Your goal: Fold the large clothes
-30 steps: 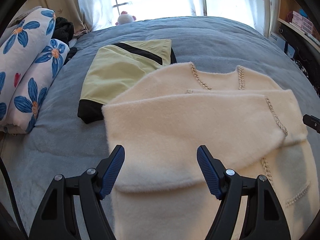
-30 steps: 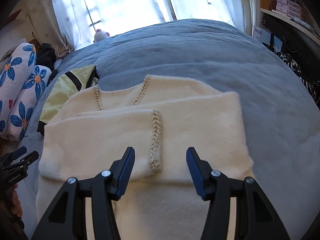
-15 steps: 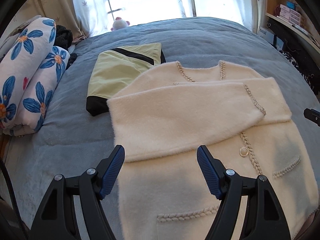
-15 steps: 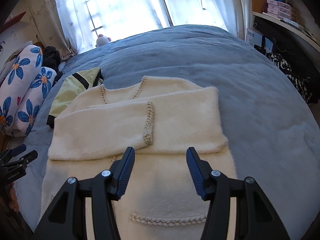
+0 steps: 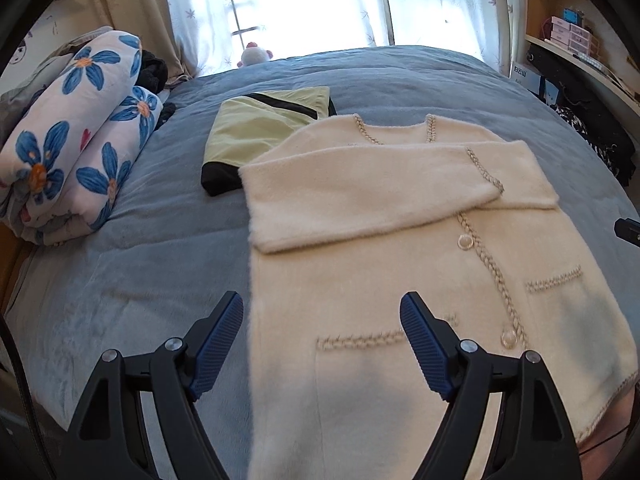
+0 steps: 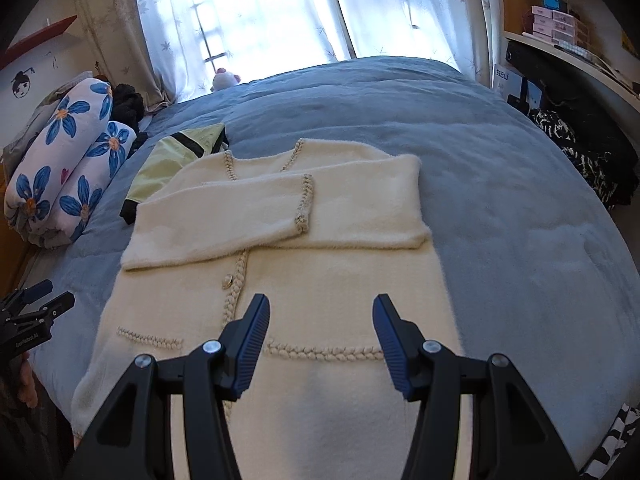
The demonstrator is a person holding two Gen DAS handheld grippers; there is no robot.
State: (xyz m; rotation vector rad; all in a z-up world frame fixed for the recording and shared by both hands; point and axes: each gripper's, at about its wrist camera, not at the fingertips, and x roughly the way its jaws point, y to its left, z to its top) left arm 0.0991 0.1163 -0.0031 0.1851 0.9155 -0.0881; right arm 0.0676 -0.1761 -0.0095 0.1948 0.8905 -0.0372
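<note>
A cream fuzzy cardigan [image 5: 360, 280] with braided trim lies flat on the blue bed [image 5: 140, 260], both sleeves folded across its chest. It also shows in the right wrist view [image 6: 320, 264]. My left gripper [image 5: 322, 340] is open and empty, above the cardigan's lower left edge. My right gripper [image 6: 320, 336] is open and empty, above the cardigan's lower front near the pocket trim. The left gripper also shows at the left edge of the right wrist view [image 6: 32, 312].
A folded yellow-green garment with black trim [image 5: 260, 136] lies beyond the cardigan's left shoulder. A rolled floral quilt [image 5: 72, 152] lies at the bed's left side. A small plush toy [image 5: 254, 54] sits by the curtained window. Shelves and dark items [image 6: 580, 136] stand at the right.
Both grippers have pulled back toward the cardigan's hem, so more of its lower front, buttons and pockets shows. The cardigan has not moved.
</note>
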